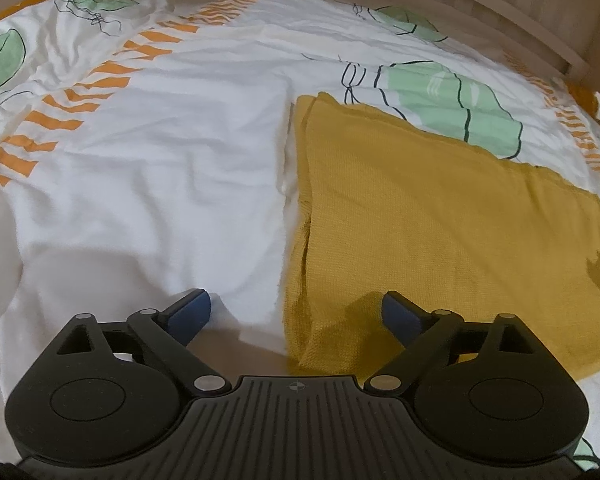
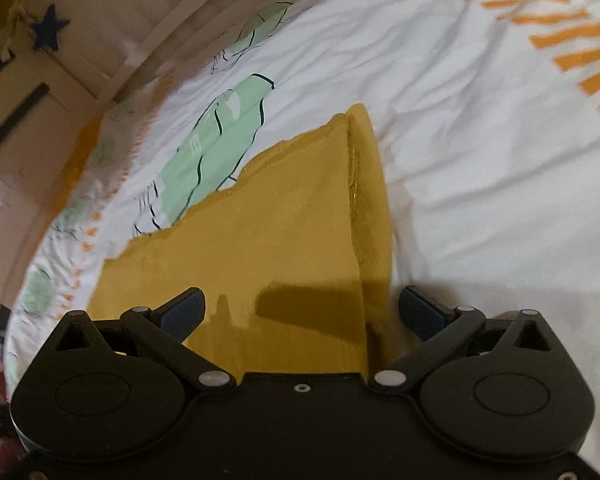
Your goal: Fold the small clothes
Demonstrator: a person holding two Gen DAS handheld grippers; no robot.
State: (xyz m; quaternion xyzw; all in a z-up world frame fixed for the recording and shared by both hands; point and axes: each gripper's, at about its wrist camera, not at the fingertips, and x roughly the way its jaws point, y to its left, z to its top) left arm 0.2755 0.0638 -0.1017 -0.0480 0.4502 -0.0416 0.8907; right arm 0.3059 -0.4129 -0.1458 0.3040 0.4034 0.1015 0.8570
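Observation:
A mustard-yellow knit garment point(image 1: 428, 216) lies folded flat on the bed, its folded edge running down its left side. My left gripper point(image 1: 296, 312) hovers over the garment's near left corner, jaws wide open, nothing between the blue pads point(image 1: 194, 312). In the right wrist view the same yellow garment point(image 2: 268, 232) fills the middle, its doubled edge on the right. My right gripper point(image 2: 302, 308) stands open above the garment's near end; the cloth lies below the jaws and neither pad presses on it.
The bed cover point(image 1: 160, 152) is white with orange stripes point(image 1: 60, 116) and green leaf prints point(image 1: 452, 104). A wooden bed rail point(image 1: 500, 4) curves along the far side. A wall with a blue star point(image 2: 49, 28) shows beyond the rail point(image 2: 148, 68).

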